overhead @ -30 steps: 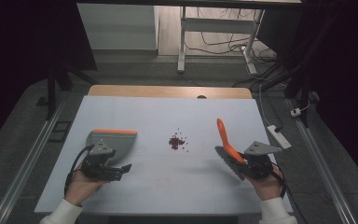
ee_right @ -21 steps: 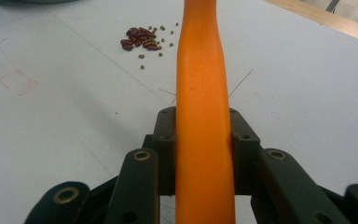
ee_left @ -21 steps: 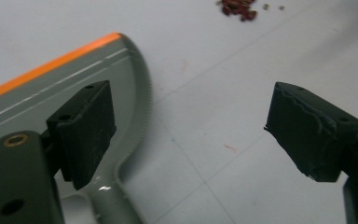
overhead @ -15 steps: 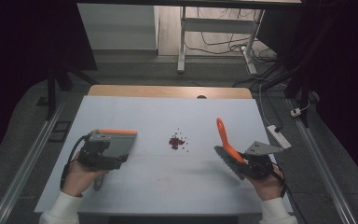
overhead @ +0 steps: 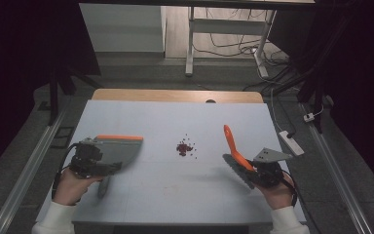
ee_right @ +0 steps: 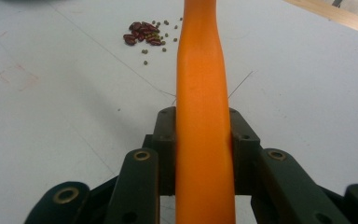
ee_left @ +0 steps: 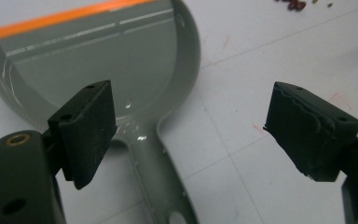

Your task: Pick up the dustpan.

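L hand-held gripper (ee_left: 191, 135): jaws wide apart, nothing between pads; grey dustpan (ee_left: 98, 60) w/ orange lip lies flat on desk (overhead: 175, 190) under it, handle cut off at bottom edge of L gripper view; in high view the gripper body hides part of pan (overhead: 119, 148); R hand-held gripper (ee_right: 200, 135): closed tight on orange brush handle (ee_right: 200, 93); handle top cut off by frame; bristle end (overhead: 238, 170) hard to make out in high view; red beans + small green bits (overhead: 185, 147) in a loose pile mid-desk, between the two tools, apart from both.

Left gripper (overhead: 108, 168) now farther right, over the dustpan (overhead: 119, 148).
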`<state>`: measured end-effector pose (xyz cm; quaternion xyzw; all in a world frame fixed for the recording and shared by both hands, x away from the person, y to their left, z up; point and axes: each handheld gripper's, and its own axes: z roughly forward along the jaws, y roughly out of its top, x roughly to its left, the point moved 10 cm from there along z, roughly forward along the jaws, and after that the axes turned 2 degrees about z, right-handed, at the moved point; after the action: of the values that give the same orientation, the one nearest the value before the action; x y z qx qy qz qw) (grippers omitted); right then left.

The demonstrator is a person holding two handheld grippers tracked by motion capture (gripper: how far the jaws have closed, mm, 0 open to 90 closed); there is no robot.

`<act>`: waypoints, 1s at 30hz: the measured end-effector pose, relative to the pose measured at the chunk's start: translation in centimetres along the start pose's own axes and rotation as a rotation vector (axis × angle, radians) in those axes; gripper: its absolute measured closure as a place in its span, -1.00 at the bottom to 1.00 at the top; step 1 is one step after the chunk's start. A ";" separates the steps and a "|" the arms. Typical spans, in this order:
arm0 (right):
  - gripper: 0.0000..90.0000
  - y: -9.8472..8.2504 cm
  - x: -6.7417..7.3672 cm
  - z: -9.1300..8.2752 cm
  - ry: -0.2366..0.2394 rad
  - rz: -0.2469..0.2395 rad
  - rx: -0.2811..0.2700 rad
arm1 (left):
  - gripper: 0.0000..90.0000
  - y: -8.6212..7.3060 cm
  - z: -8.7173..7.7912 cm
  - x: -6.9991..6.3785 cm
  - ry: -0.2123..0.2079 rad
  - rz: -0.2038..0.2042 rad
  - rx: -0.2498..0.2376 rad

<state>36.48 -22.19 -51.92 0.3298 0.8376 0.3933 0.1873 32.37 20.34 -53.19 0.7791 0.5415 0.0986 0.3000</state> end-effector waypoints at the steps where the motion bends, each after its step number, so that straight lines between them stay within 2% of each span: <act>1: 0.55 0.0 0.0 0.0 0.000 -0.002 0.001 | -0.62 -0.2 0.1 0.2 0.003 -0.011 0.007; 5: 0.55 -0.1 0.1 0.1 0.001 -0.003 0.005 | -0.62 -1.7 0.3 1.2 0.026 -0.053 0.033; 9: 0.55 -0.2 0.2 0.1 0.004 -0.002 0.006 | -0.61 -2.2 0.6 1.5 0.038 -0.063 0.047; 10: 0.55 -0.1 0.2 0.1 0.004 -0.002 0.003 | -0.61 -2.5 0.9 1.8 0.079 -0.055 0.071; 12: 0.56 -0.1 0.1 0.0 0.001 -0.004 0.001 | -0.61 -2.6 1.1 1.8 0.082 -0.052 0.082; 22: 0.55 -0.1 0.1 -0.1 -0.005 -0.006 0.004 | -0.67 -4.3 2.3 1.7 0.053 -0.083 0.142; 26: 0.55 0.0 0.2 -0.2 -0.005 -0.009 -0.001 | -0.66 -5.0 2.8 1.8 0.030 -0.105 0.169; 30: 0.55 -0.2 0.1 -0.1 -0.004 -0.010 0.004 | -0.65 -5.2 3.3 1.9 0.002 -0.125 0.172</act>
<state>36.25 -22.24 -51.97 0.3269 0.8395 0.3901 0.1904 30.63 22.11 -59.16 0.7666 0.5959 0.0334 0.2370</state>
